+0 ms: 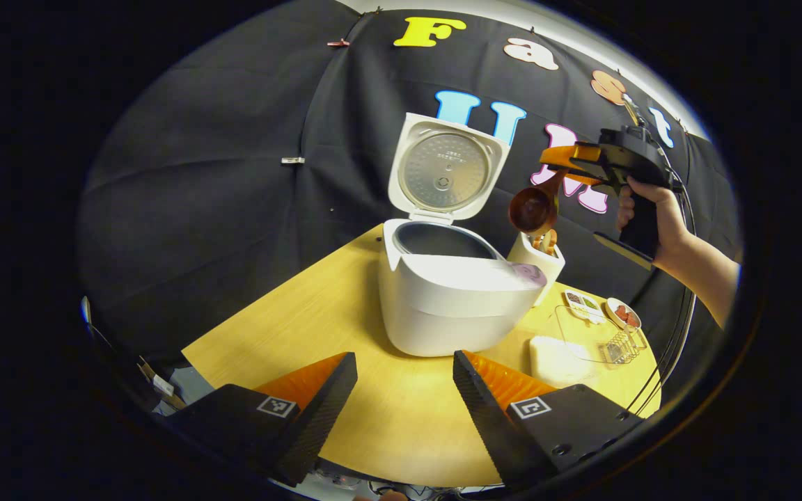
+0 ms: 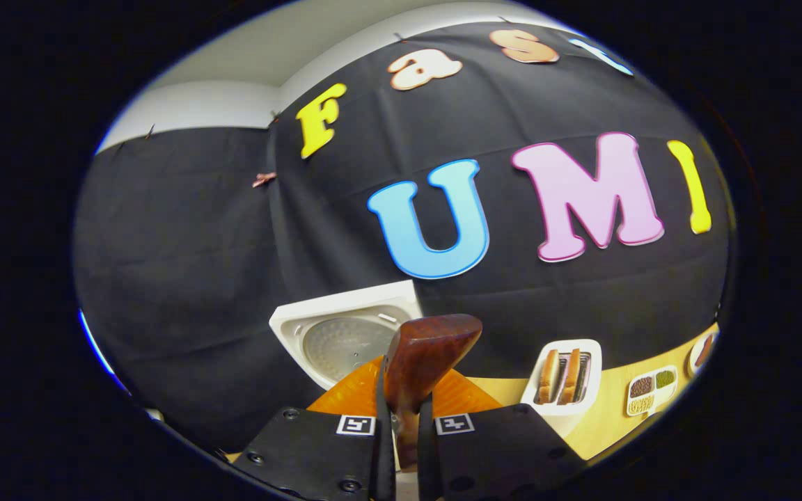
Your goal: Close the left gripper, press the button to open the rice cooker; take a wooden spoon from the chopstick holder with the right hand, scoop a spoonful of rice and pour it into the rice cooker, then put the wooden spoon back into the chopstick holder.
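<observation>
The white rice cooker [image 1: 446,296] stands on the wooden table [image 1: 310,327] with its lid [image 1: 446,170] up and the dark inner pot showing. Behind it to the right is the white chopstick holder [image 1: 537,261]. A hand holds my right gripper [image 1: 564,163] above that holder, shut on the wooden spoon [image 1: 535,207], whose bowl hangs down. In the right gripper view the spoon [image 2: 423,362] is clamped between my fingers [image 2: 404,435], with the cooker lid [image 2: 345,337] and the holder [image 2: 562,379] beyond. My left gripper [image 1: 404,390] is open, low in front of the cooker.
Right of the cooker lie a white block of rice [image 1: 555,360] in a clear container, a small wire rack [image 1: 620,346], a divided dish [image 1: 580,304] and a small plate [image 1: 624,313]. The table's front edge runs just ahead of my left fingers.
</observation>
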`<action>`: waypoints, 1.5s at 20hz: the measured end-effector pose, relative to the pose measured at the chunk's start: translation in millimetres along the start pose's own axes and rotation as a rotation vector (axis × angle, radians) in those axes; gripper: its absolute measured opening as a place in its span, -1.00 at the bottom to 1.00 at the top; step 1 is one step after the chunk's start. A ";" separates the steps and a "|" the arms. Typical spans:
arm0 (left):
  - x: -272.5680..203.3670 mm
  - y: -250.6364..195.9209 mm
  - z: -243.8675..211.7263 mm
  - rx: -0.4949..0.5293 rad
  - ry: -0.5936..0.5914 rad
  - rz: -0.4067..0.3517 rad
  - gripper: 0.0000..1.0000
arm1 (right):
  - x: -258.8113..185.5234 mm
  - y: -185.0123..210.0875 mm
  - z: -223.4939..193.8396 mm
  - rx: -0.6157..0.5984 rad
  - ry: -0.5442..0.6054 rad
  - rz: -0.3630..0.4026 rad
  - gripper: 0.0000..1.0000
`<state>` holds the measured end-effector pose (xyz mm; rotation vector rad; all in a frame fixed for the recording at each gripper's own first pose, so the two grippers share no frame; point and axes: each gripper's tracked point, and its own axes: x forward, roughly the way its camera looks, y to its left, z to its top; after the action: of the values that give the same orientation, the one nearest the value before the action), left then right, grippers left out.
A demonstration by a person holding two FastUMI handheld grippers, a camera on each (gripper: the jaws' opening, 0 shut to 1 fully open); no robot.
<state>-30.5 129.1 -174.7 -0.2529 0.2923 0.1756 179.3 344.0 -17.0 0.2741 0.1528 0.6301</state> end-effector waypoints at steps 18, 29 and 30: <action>-1.0 -155.4 -7.2 -0.044 0.076 -0.132 0.92 | -207.4 -314.9 34.0 0.188 -0.070 -0.495 -0.67; -19.0 -173.0 -9.0 -0.046 0.068 -0.052 0.92 | -252.1 -414.6 -52.4 0.267 0.048 -0.666 -0.75; -19.7 -171.7 -7.4 -0.042 0.065 -0.044 0.92 | -251.9 -418.8 -61.5 0.276 0.062 -0.673 -0.66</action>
<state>-15.5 -39.2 -137.7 -0.3063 0.3472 0.1307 198.7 -118.2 -185.9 0.4422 0.3734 -0.0540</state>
